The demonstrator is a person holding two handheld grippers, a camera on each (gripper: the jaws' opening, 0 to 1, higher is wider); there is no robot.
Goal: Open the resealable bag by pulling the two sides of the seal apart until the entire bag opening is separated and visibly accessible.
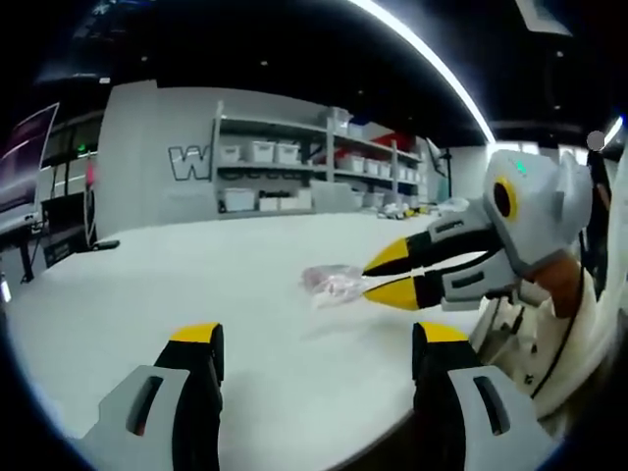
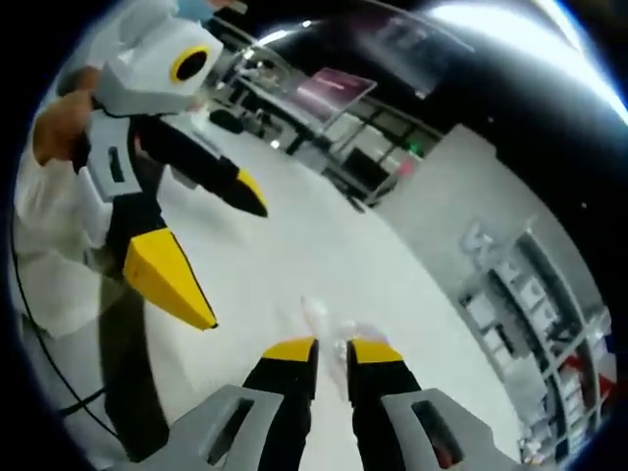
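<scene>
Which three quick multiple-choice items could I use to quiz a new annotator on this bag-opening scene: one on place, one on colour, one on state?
1. Where does the resealable bag lie?
A. on the white table
B. on the shelves
C. on the floor

2. What colour are the tips of the right gripper?
A. red
B. yellow
C. green

3. How do the jaws of the left gripper stand?
A. shut on the bag
B. shut on nothing
C. wide apart, holding nothing

Key: 1 A, the bag rests on the tabletop; 2 B, both tips are yellow; 3 C, bare table shows between them.
</scene>
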